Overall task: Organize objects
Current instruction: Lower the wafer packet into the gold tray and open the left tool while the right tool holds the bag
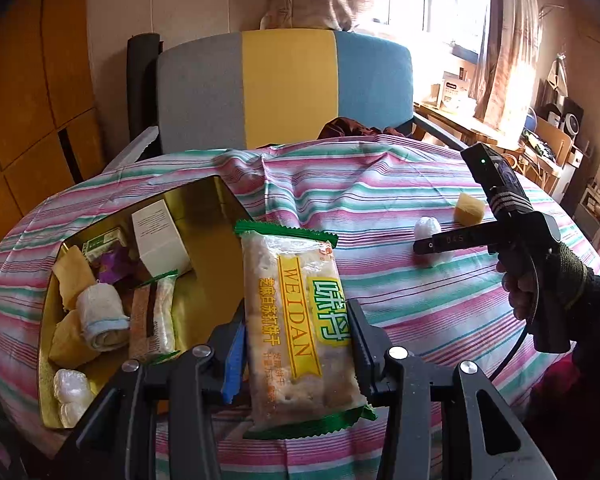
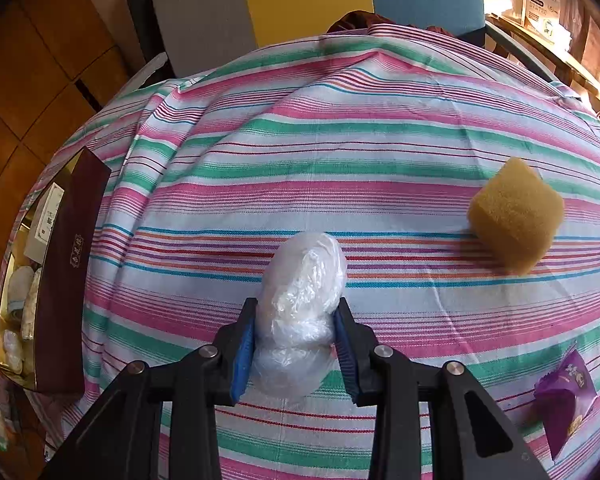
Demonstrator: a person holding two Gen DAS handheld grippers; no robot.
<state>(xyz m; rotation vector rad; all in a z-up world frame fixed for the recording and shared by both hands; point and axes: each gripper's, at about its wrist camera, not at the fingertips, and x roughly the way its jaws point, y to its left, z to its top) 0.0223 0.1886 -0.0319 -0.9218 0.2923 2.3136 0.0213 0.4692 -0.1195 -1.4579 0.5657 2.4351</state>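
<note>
My left gripper (image 1: 296, 316) is shut on a clear cracker packet (image 1: 296, 276) with green ends and a yellow label, held above the striped cloth just right of an open gold tin box (image 1: 216, 248). The box holds a white carton, rolled cloths, plastic wads and several snack packets. In the right wrist view my right gripper (image 2: 296, 308) is shut on a white plastic-wrapped wad (image 2: 304, 276) that rests on the cloth. The left wrist view also shows that right gripper (image 1: 432, 246), held by a gloved hand, at the wad (image 1: 426, 227).
A yellow sponge block (image 2: 516, 214) lies right of the wad, and a purple snack packet (image 2: 564, 396) sits at the near right. The box's dark maroon outer wall (image 2: 64, 272) stands at the left. A grey, yellow and blue chair (image 1: 284, 88) stands behind the table.
</note>
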